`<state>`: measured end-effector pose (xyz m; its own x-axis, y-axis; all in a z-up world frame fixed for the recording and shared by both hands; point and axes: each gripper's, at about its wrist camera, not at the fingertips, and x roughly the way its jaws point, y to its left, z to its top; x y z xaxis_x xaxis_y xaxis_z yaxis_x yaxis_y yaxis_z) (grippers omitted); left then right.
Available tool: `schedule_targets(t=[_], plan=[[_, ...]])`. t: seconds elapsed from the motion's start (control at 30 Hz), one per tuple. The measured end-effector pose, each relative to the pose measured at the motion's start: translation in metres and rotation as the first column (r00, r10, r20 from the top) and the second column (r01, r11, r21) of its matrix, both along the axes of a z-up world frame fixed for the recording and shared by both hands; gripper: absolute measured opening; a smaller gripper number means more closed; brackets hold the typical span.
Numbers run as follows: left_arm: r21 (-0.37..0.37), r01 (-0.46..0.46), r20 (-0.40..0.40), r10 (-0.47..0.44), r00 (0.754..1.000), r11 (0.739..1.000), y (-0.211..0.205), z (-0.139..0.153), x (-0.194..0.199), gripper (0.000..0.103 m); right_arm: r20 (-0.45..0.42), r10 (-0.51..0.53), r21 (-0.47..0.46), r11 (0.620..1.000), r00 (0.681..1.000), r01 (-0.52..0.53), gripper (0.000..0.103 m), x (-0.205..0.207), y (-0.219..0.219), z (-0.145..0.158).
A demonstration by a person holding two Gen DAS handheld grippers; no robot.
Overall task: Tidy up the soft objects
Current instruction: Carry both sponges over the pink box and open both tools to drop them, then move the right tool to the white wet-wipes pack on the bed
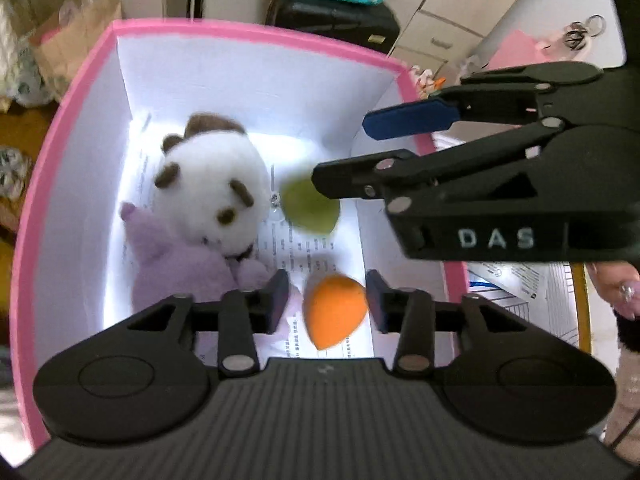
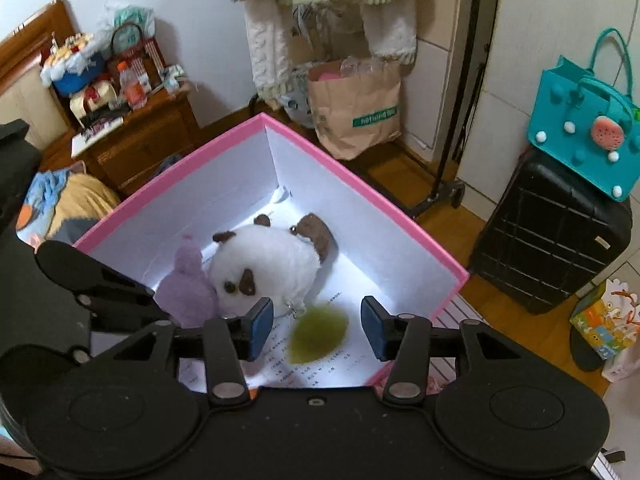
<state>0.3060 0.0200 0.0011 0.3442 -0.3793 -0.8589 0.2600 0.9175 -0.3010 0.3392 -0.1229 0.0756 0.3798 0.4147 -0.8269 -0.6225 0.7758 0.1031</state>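
A pink box (image 1: 248, 34) (image 2: 360, 184) with white inner walls holds a white-and-brown panda plush (image 1: 212, 192) (image 2: 272, 264) and a purple plush (image 1: 180, 268) (image 2: 186, 292) lying against it. My left gripper (image 1: 328, 300) hangs over the box. An orange teardrop sponge (image 1: 334, 316) is between its fingers, with a gap to the left pad. My right gripper (image 2: 317, 328) (image 1: 344, 152) reaches in from the right, its jaws apart. A blurred green sponge (image 2: 320, 332) (image 1: 308, 212) lies between and below its pads, touching neither, over the printed paper on the box floor.
Around the box are a brown paper bag (image 2: 356, 108), a black suitcase (image 2: 552, 240) with a teal bag (image 2: 584, 128) on top, and a cluttered wooden nightstand (image 2: 140, 136). A person's hand (image 1: 616, 292) shows at the right edge.
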Motion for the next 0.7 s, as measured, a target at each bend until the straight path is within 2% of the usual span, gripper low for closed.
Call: schedule_targets(t=[0.17, 0.37, 0.6, 0.7], plan=[[0.008, -0.012, 0.1, 0.011, 0.995, 1.0, 0.013, 0.022, -0.018, 0.048, 0.018, -0.057, 0.12, 0.991, 0.998, 0.055, 0.054, -0.025, -0.029, 0.023], [0.052, -0.011, 0.23, -0.002, 0.973, 0.999, 0.02, 0.053, -0.055, 0.051, 0.089, -0.128, 0.189, 0.976, 0.988, 0.109, 0.058, -0.08, -0.074, 0.047], [0.06, 0.027, 0.384, -0.048, 0.922, 0.998, -0.001, 0.096, -0.119, 0.058, 0.137, -0.214, 0.202, 0.962, 0.967, 0.185, 0.06, -0.142, -0.13, 0.049], [0.044, 0.093, 0.411, -0.103, 0.906, 0.995, -0.02, 0.106, -0.137, 0.06, 0.139, -0.24, 0.212, 0.955, 0.961, 0.208, 0.06, -0.162, -0.154, 0.044]])
